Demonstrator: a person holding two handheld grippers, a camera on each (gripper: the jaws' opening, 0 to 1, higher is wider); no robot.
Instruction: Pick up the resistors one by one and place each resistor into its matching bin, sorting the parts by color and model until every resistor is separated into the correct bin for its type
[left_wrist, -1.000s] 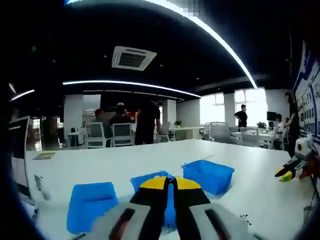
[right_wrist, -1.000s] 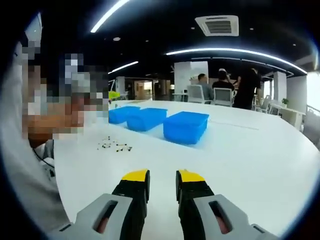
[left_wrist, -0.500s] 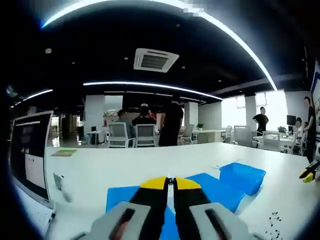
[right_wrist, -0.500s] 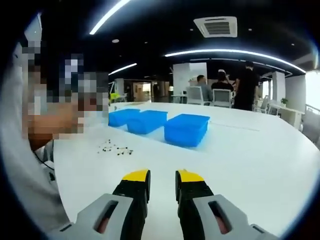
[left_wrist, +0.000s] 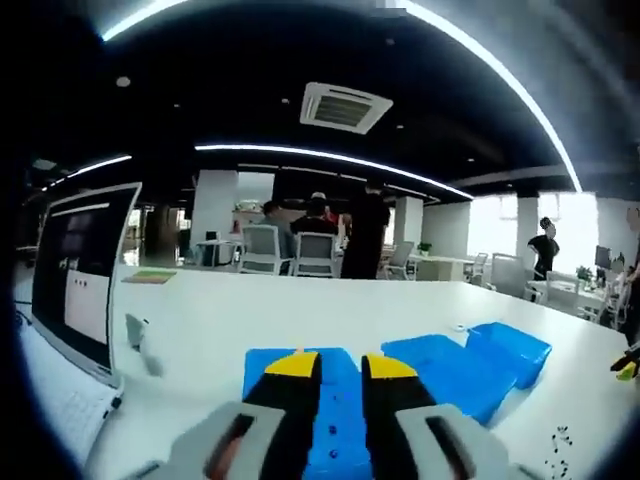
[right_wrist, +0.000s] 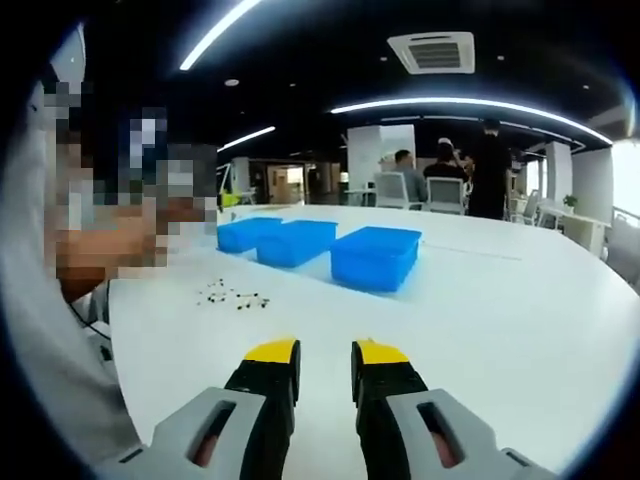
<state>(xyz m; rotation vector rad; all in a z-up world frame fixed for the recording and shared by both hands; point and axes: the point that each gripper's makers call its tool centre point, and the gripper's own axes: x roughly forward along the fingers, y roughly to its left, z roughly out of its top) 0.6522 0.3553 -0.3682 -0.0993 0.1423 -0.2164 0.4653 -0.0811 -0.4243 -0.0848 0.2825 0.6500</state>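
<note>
Both grippers, left (left_wrist: 340, 362) & right (right_wrist: 325, 350), are sitting w/ yellow-tipped black jaws parted, gripping nothing, left hanging over the nearest of three blue rectangular plastic bins (left_wrist: 440, 355), tiny dark resistors (right_wrist: 232, 296) lying scattered on smooth white table (right_wrist: 480, 310) near bins

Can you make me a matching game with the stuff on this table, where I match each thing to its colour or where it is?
Things:
1. bins
2. resistors
3. table
4. laptop

Matches:
A. white
B. blue
C. tiny dark bits scattered loose on the table
D. open, at the left edge of the left gripper view

Pairs: 1-B, 2-C, 3-A, 4-D
</note>
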